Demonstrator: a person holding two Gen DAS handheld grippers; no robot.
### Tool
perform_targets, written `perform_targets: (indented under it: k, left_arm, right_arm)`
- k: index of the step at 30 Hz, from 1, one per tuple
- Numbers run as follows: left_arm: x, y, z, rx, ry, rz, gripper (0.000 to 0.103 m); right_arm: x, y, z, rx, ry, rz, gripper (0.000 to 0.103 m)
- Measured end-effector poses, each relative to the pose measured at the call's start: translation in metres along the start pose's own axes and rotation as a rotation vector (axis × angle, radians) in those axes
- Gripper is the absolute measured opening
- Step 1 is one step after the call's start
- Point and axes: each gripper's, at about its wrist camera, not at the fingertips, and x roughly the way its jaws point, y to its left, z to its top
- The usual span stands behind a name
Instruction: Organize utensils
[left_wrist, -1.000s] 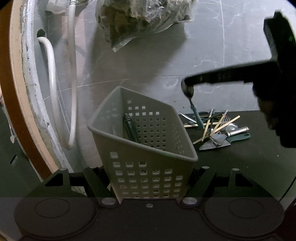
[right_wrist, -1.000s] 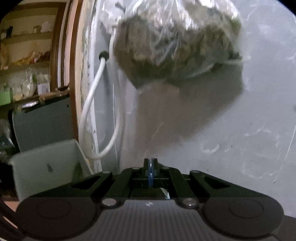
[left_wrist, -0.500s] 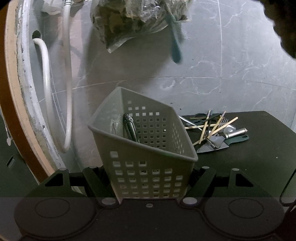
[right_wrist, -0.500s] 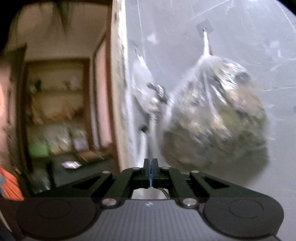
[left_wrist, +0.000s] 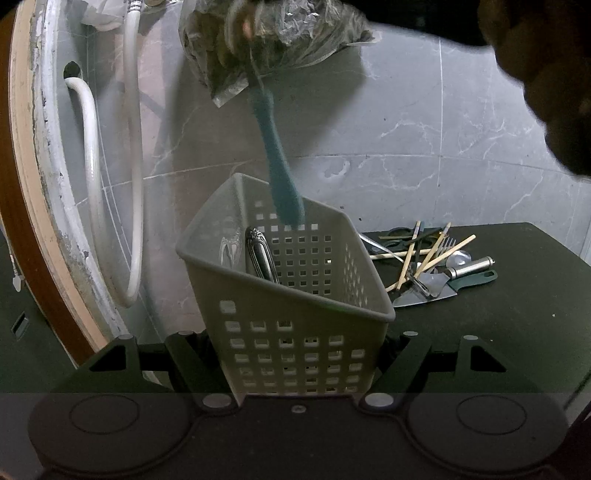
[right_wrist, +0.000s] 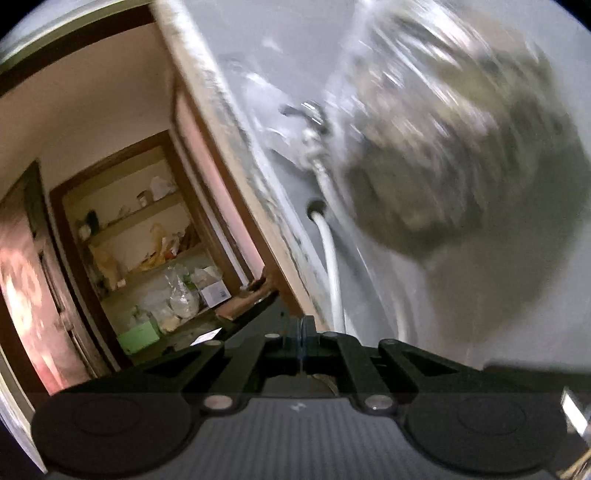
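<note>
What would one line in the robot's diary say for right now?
left gripper: shut on basket | right gripper: shut on teal-handled utensil, handle end over basket | table: utensil pile waiting

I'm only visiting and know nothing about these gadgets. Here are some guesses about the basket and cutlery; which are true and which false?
1. The grey perforated plastic basket is clamped in the left gripper. True.
2. The basket is empty. False: a silver ornate-handled utensil stands inside it.
3. A teal-handled utensil hangs handle-down over the basket's far rim. True.
4. All the cutlery has been sorted. False: a pile of wooden chopsticks, fork and knife lies on the dark table.
5. The right gripper stands wide open. False: it is shut on a thin teal item.
</note>
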Motion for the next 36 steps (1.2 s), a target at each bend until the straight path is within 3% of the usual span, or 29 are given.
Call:
perform_targets:
  k: [6,12,23,30,32,33,36]
  left_arm:
    - [0.000,-0.001,0.000,0.000,0.000,0.001,0.077]
    - [0.000,-0.001,0.000,-0.001,0.000,0.002,0.077]
    - [0.000,-0.001,0.000,-0.001,0.000,0.003,0.077]
    - [0.002,-0.001,0.000,-0.002,0.001,0.004,0.077]
    - [0.003,-0.001,0.001,-0.002,0.001,0.005,0.077]
    - [0.003,-0.002,0.001,0.000,0.001,0.005,0.077]
    - [0.003,-0.002,0.001,0.002,0.001,0.005,0.077]
  right_arm:
    - [0.013,-0.029,-0.019,0.074,0.055,-0.061,0.001]
    - [0.018,-0.030,-0.037,-0.002,0.125,-0.152,0.001]
    - [0.005,-0.019,-0.060,-0.110,0.196,-0.194,0.001]
    - [0.001,-0.019,-0.062,-0.117,0.202,-0.213,0.017]
    - [-0.003,-0.020,-0.060,-0.128,0.185,-0.216,0.034]
    - [-0.007,-0.019,-0.058,-0.135,0.172,-0.224,0.053]
    - [-0.020,-0.022,-0.052,-0.145,0.119,-0.258,0.061]
